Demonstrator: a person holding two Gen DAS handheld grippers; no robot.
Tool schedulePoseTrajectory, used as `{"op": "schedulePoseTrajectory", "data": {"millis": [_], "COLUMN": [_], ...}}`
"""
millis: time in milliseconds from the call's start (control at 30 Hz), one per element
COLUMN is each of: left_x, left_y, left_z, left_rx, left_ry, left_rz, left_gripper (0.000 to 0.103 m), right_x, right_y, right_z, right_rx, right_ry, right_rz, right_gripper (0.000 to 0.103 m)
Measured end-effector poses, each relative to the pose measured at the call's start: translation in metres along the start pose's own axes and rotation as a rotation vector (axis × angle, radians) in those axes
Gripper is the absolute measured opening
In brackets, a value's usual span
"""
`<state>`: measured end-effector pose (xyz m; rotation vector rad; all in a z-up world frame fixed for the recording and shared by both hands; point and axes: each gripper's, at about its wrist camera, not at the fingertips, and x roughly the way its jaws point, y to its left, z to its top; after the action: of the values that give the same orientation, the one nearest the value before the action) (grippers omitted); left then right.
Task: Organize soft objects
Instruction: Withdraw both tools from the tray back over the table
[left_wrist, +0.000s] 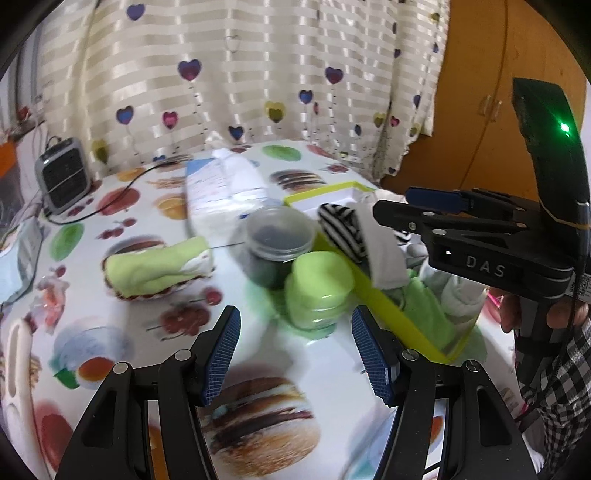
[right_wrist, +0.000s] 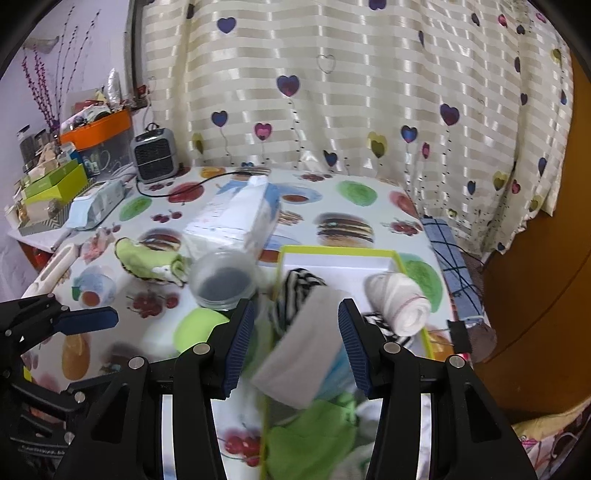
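Note:
A black-and-white striped sock with a white end (right_wrist: 306, 347) hangs between the pads of my right gripper (right_wrist: 295, 314), which is shut on it. The sock is lifted over the left rim of the yellow-green tray (right_wrist: 332, 251). In the tray lie a rolled white towel (right_wrist: 399, 299) and a green cloth (right_wrist: 310, 435). My left gripper (left_wrist: 295, 314) is open over the table with nothing between its fingers. Ahead of it stands a green-lidded jar (left_wrist: 321, 288). A folded green cloth (left_wrist: 155, 266) lies on the table to the left. The right gripper (left_wrist: 391, 205) and sock (left_wrist: 351, 236) also show at the right.
A clear jar with dark contents (left_wrist: 280, 236) stands beside the tray (left_wrist: 384, 306), with a tissue pack (left_wrist: 221, 188) behind it. A small heater (left_wrist: 62, 177) with its cord sits at the back left. A blue checked cloth (right_wrist: 447, 258) hangs over the table's right edge.

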<state>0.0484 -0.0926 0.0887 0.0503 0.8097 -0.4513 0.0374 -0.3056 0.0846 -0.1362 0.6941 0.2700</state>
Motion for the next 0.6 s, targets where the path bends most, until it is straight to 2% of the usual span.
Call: {"op": "schedulePoseTrajectory", "data": {"millis": [233, 600], "left_x": [-0.007, -0.022], "left_y": [0.031, 0.103], "left_z": [-0.007, -0.015], "left_rx": [-0.039, -0.133], "left_ry": [-0.001, -0.019], "left_rz": [0.051, 0.152], "left_gripper": [0.062, 0.062], "right_x": [0.012, 0.033], "right_y": [0.027, 0.075], "right_z": [0.002, 0.015], "right_rx": [-0.030, -0.104], "right_ry": [0.003, 0.005], "right_rz": [0.061, 0.134], "right_gripper": [0.049, 0.049]}}
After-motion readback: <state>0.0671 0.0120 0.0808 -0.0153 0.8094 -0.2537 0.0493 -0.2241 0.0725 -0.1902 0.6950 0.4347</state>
